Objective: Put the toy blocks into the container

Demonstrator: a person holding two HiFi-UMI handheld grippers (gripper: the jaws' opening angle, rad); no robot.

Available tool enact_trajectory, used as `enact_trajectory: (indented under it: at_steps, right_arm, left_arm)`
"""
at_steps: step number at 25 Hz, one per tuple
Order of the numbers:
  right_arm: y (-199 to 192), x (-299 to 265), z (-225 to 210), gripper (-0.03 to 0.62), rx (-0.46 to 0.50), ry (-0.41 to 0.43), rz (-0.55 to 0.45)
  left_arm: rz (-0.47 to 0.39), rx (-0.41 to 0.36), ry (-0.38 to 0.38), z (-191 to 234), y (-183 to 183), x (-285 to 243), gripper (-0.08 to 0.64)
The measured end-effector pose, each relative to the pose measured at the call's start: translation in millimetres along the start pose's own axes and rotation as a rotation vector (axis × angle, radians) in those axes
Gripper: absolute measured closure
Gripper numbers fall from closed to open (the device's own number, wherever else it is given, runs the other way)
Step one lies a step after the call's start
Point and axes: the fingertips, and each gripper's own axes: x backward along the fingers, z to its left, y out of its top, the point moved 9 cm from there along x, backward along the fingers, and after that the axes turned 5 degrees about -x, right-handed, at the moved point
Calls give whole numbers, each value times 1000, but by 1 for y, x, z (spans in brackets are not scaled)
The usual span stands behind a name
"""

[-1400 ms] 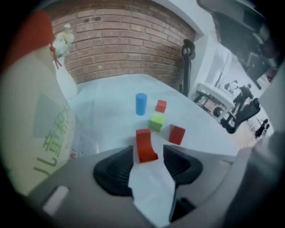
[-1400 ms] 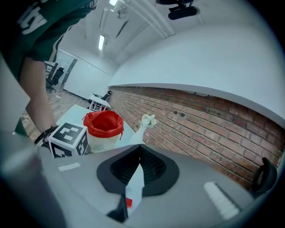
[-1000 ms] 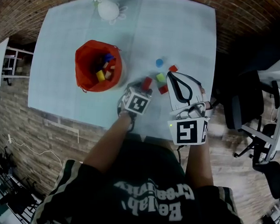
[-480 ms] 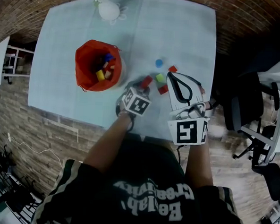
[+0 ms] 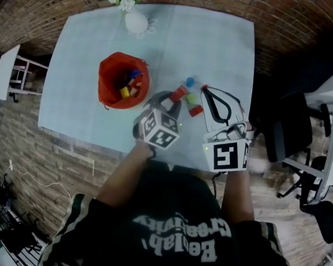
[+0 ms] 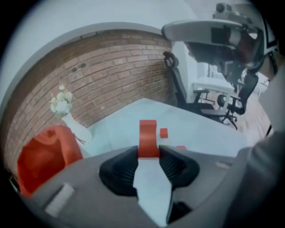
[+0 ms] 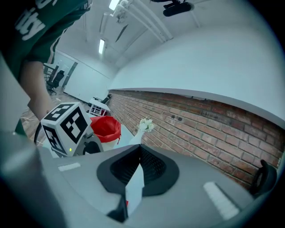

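Centre of the head view: left gripper (image 6: pixel 148 152), jaws just closed in, clamping an upright red block (image 6: pixel 148 136) above the table (image 5: pixel 217 43). Left of it: red container (image 5: pixel 105 81) with blocks inside. Right: right gripper (image 7: pixel 140 149), jaws together, empty, beside loose blocks (image 5: pixel 190 97).

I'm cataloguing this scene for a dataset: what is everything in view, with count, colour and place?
table: one, pale blue, centre
container: one, red, table's left, blocks inside
vase: one, white, with flowers, far edge
blue block: one, right of container
green block: one, beside blue block
loose red blocks: two, by green block
held red block: one, raised off table
chairs: several, black, floor at right
left gripper: fingers just closed, gripping held red block
right gripper: fingers together, empty
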Motion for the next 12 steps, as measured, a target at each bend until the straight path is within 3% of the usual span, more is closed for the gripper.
enact_trajectory:
  at_steps: [12]
  right_arm:
    - [32, 23, 3, 586, 18, 14, -49]
  left_arm:
    - [-158, -90, 132, 8, 43, 90, 413]
